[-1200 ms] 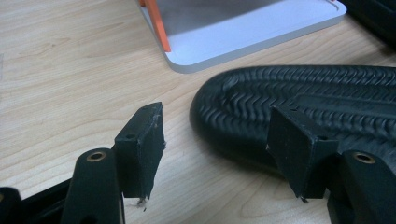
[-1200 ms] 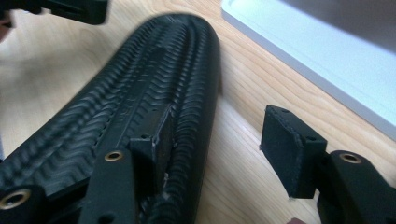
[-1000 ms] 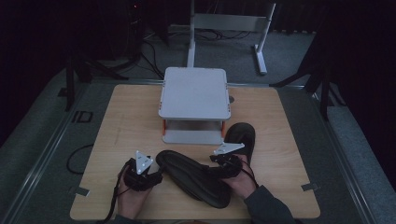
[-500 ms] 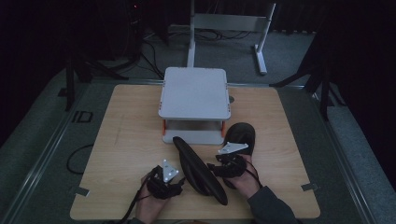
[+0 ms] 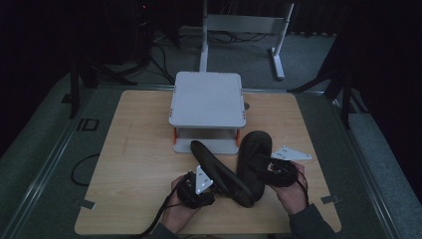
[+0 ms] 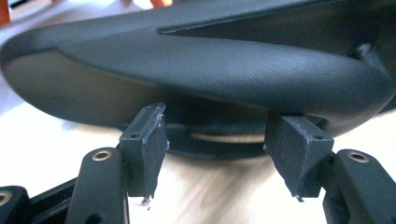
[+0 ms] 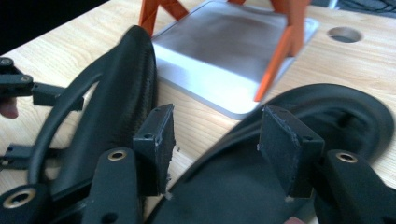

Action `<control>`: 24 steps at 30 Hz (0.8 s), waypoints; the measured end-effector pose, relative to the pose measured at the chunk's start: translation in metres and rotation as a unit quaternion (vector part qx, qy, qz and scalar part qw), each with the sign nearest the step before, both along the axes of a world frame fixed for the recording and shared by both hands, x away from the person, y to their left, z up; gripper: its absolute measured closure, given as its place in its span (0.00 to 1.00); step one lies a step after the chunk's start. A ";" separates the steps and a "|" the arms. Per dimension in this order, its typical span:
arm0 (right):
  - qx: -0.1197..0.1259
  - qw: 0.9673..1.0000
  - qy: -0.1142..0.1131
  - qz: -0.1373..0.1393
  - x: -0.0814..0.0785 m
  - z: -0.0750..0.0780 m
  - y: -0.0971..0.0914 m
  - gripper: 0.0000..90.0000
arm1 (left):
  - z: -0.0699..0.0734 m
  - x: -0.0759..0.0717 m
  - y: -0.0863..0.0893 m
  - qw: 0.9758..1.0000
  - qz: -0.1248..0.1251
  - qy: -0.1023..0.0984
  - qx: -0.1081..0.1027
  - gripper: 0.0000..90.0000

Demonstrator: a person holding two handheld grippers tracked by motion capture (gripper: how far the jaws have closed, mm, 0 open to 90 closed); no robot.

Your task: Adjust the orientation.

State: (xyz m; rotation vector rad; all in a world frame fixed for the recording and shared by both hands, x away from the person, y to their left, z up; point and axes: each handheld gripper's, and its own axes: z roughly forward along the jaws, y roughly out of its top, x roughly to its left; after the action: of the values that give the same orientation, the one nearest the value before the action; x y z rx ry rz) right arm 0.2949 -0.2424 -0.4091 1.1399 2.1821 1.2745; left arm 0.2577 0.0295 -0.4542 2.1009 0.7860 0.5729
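On the tabletop [image 5: 134,164], before the grey stand [image 5: 207,99], two black sandals [image 5: 219,172] lie near your edge; your left hand-held gripper [image 5: 196,191] and right hand-held gripper [image 5: 278,172] stand spread, gripping neither.

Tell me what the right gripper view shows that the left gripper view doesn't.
The right gripper view takes in the grey two-tier stand with its orange legs, a round hole in the table, both black sandals, and the right gripper with jaws open above the right sandal. The left gripper view gives a close look at the side of the left sandal, with the left gripper open in front of it. Both share the left sandal and the wooden table.
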 end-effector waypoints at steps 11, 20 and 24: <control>-0.006 1.000 0.011 0.023 -0.023 -0.007 -0.001 0.49 | 0.002 0.015 -0.004 1.000 0.004 -0.006 0.006 0.43; -0.040 0.995 0.038 0.087 -0.040 -0.035 0.029 0.46 | 0.004 0.051 0.005 0.999 0.027 -0.013 0.017 0.43; -0.070 0.991 0.037 0.105 -0.043 -0.044 0.042 0.45 | -0.004 0.069 0.004 0.999 0.032 0.010 0.015 0.45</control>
State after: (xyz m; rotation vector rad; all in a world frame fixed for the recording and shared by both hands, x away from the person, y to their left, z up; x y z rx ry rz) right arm 0.2523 -0.2002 -0.4528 0.9371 2.4583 1.1541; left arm 0.3267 0.0339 -0.4585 2.1188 0.8634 0.6031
